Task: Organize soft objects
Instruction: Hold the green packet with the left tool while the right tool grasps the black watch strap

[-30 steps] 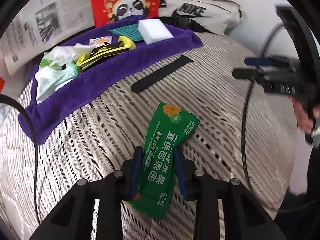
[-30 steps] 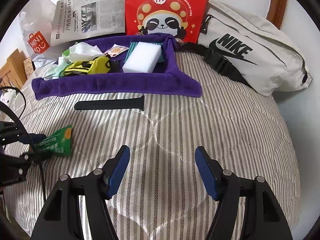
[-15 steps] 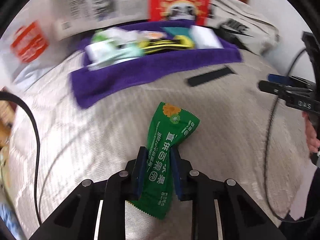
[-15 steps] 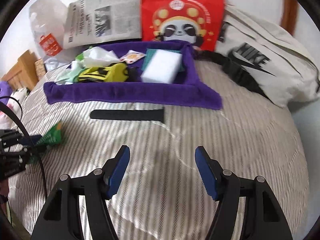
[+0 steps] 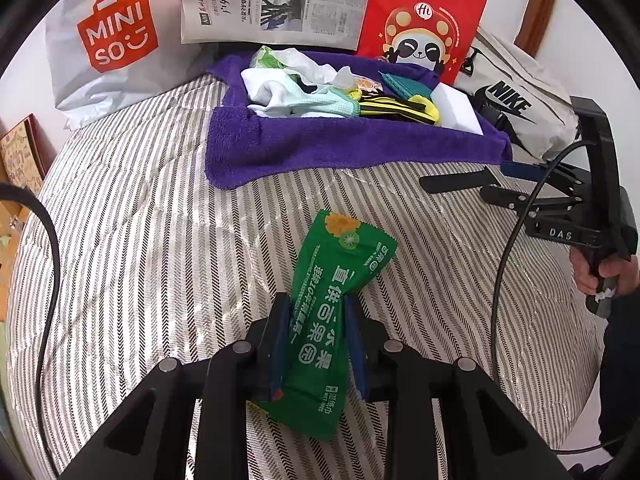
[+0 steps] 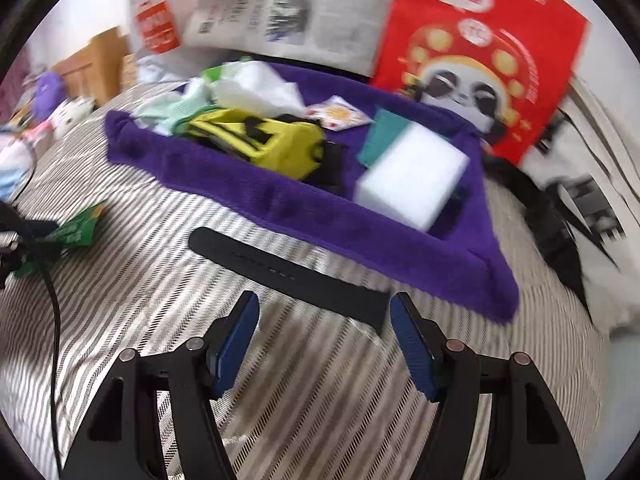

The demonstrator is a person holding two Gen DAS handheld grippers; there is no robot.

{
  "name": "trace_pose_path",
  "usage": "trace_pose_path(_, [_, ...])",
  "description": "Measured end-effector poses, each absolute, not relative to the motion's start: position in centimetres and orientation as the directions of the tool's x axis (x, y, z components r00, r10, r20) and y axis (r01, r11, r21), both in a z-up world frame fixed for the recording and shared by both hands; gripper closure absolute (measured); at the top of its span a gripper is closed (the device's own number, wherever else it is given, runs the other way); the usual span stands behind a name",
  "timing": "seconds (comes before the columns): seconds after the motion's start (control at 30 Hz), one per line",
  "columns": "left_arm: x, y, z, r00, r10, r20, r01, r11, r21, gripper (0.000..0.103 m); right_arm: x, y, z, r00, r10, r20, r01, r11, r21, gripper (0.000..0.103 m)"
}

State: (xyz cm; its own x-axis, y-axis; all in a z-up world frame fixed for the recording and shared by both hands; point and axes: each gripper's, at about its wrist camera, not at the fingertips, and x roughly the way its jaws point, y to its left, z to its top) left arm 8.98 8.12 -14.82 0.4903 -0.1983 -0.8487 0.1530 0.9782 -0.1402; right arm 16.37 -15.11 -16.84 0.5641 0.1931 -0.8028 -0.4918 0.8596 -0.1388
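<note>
Striped bedding (image 5: 152, 248) covers the bed, and a purple towel (image 5: 328, 144) heaped with soft things lies toward the headboard. Short of that towel, the left gripper (image 5: 316, 312) is clamped on a green snack packet (image 5: 332, 300), whose long axis runs along the fingers, its fruit-printed end aimed at the towel. The right gripper (image 6: 324, 312) hangs spread apart over a black strap (image 6: 288, 272), which lies slantwise just beside the towel's near edge.
</note>
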Motion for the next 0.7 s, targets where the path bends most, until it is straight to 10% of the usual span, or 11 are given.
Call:
trace_pose_path(0.4, [8.9,8.2,-14.8,0.493,-0.209,-0.845,0.162,0.976,-0.147,0.075,18.5,-12.7,-17.6,0.530,0.220,-0.819,-0.642,0.735,-0.218,0.024])
trace_pose_path(0.53, [8.9,8.0,-14.8,0.496,-0.202,-0.845,0.164,0.977,-0.137,0.074,18.5,-13.2,-17.4,0.428,0.277,-0.860,-0.665,0.741,-0.092,0.059])
trace_pose_path(0.7, [8.8,7.9,-14.8,0.496,-0.199,-0.845,0.173,0.976,-0.128,0.074,16.7,-12.5,-17.1,0.388,0.252,-0.887,-0.710,0.695,-0.113,0.072])
